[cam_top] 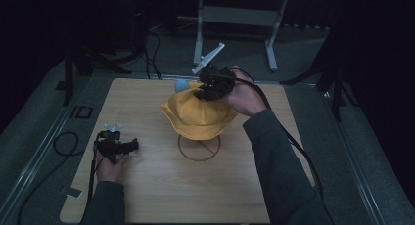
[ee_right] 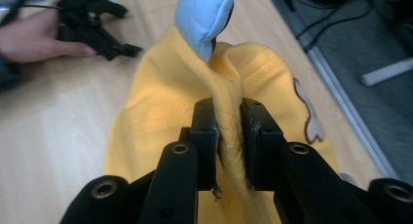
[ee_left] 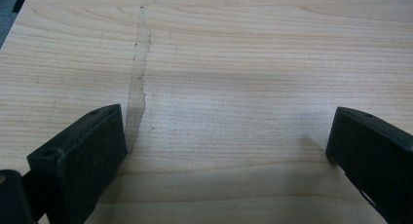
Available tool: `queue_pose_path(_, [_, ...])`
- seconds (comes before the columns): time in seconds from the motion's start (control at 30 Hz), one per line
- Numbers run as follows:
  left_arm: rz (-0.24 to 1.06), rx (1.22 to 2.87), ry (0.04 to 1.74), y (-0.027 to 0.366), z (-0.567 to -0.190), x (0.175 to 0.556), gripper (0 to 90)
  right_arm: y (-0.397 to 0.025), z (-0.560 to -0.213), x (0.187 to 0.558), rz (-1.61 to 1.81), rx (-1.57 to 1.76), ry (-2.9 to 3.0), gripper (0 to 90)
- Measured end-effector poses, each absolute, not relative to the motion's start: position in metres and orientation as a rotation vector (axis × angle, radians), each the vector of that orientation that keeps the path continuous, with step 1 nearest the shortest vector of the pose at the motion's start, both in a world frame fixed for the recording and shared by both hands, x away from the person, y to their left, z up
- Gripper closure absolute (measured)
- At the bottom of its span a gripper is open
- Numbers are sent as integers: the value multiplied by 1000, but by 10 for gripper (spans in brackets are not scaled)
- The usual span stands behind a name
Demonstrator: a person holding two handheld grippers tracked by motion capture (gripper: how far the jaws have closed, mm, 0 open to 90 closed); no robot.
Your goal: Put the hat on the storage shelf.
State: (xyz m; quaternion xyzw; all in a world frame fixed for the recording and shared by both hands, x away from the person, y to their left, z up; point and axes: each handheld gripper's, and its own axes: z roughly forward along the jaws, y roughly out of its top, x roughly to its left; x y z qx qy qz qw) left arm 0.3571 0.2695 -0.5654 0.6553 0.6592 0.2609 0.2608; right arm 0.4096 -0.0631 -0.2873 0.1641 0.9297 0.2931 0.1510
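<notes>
Nearest the person, at the front left of the table (cam_top: pixel 147 186), the left gripper (cam_top: pixel 128 146) rested low in the left hand (cam_top: pixel 110 170), its jaws spread wide with nothing but bare wood grain between them, as the left gripper view showed. A faint grey crack ran across the board just beside one jaw there. Well apart from it, further in at the middle of the table, a thin ring (cam_top: pixel 199 147) lay flat on the wood, and the yellow hat (cam_top: pixel 195 115) hung right above it, its brim overlapping the ring's far edge. The right gripper (cam_top: pixel 203 92) sat at the hat's far upper side, held by the right hand (cam_top: pixel 244 95). From the right gripper view, its jaws were pressed together on a raised fold of the yellow cloth (ee_right: pixel 229 136), the fabric bunching between them. Just beyond the fold, a pale blue padded piece (ee_right: pixel 202 14) stood up from the hat. Behind the table, a grey metal stand (cam_top: pixel 235 19) stood on the dark floor.
</notes>
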Motion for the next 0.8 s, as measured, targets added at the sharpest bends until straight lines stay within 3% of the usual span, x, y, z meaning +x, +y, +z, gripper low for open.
queue_pose_path(0.13, [707, 1775, 1785, 270, -565, 357, 11, -63, -288, 414, 831, 536, 2597, 637])
queue_pose_path(0.27, [706, 1774, 1784, 270, -565, 357, 11, -63, -289, 415, 845, 563, 2593, 400])
queue_pose_path(0.47, [706, 1774, 1784, 270, -565, 357, 11, -65, -284, 411, 854, 580, 2548, 213])
queue_pose_path(0.57, [706, 1775, 1785, 270, -565, 357, 11, -68, -280, 408, 862, 584, 2530, 143])
queue_pose_path(0.8, [706, 1774, 1785, 270, -565, 357, 11, -77, -273, 402, 867, 609, 2491, 111])
